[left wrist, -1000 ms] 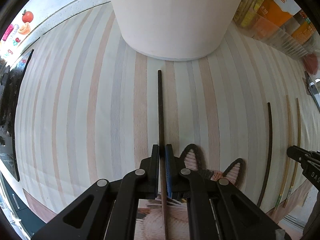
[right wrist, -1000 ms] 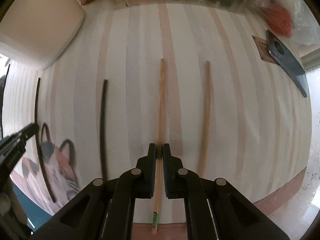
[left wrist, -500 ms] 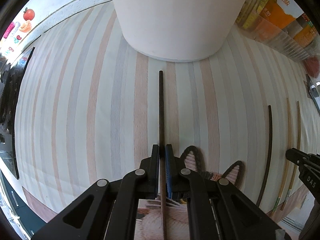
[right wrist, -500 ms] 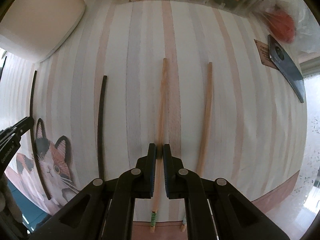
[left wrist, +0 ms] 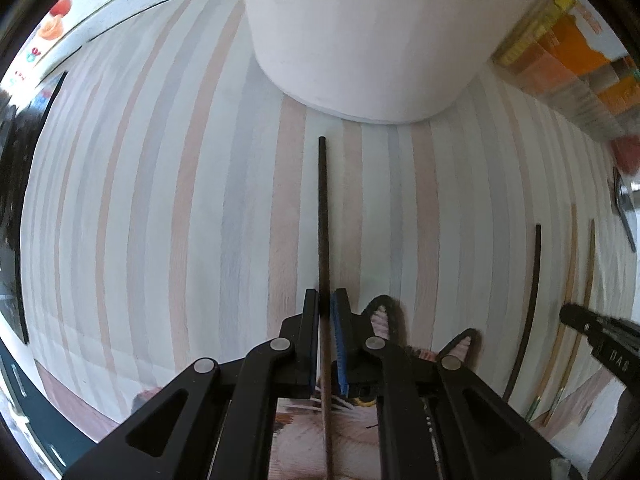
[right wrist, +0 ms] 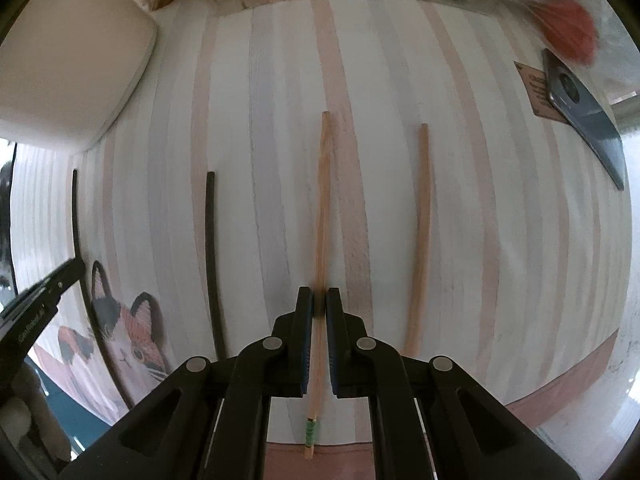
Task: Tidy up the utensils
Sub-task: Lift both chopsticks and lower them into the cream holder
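Little has changed beyond the views shifting slightly: the left tongs (left wrist: 325, 300) stay clamped on a dark chopstick (left wrist: 322, 216) and the right tongs (right wrist: 319, 300) on a wooden chopstick (right wrist: 322, 216), both seemingly low over the striped worktop (right wrist: 500, 240), pairing undone.

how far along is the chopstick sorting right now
Done: nothing looks paired yet; the four chopsticks lie apart on the striped mat.
In hand: left gripper is shut on a black chopstick, right gripper on a wooden chopstick.
Left: second black chopstick and second wooden chopstick lie untouched.
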